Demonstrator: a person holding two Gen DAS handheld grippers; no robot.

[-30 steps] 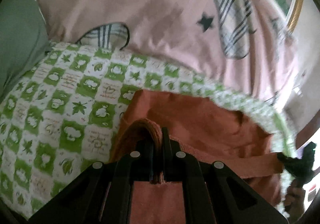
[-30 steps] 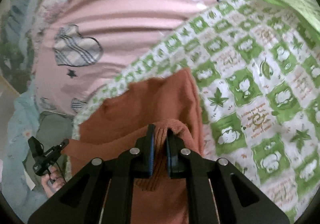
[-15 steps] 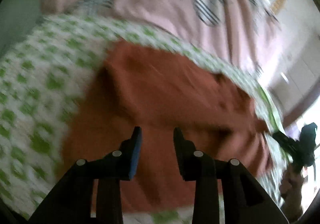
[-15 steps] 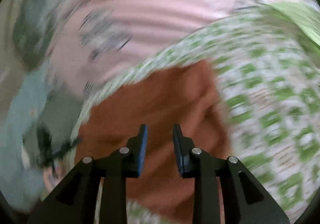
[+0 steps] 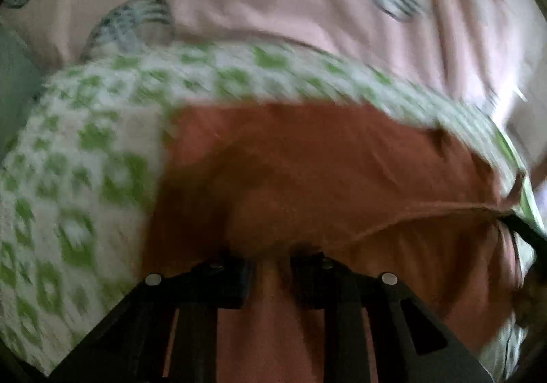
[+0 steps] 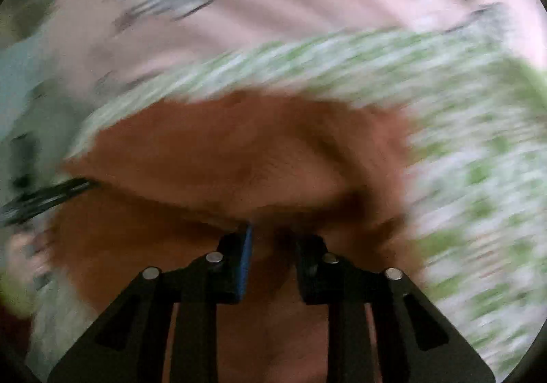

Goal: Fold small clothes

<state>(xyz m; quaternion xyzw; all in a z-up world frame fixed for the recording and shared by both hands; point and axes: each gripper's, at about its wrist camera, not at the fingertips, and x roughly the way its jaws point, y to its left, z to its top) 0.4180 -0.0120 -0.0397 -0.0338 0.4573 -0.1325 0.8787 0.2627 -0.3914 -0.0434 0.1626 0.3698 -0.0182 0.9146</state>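
A pink sheet (image 5: 273, 0) with plaid hearts and dark stars fills the back of both views, blurred by motion. On it lies a green-and-white checked blanket (image 5: 75, 157), and on the blanket's near part lies the rust-orange garment (image 5: 324, 171), spread wide with 1 folded edge running across it. The left gripper (image 5: 270, 272) sits low over the garment's near edge, its 2 jaws parted with only cloth showing in the gap, nothing pinched. The right gripper (image 6: 273, 246) stands likewise above the orange cloth (image 6: 239, 150), jaws apart, a blue pad (image 6: 244, 260) visible on 1 finger.
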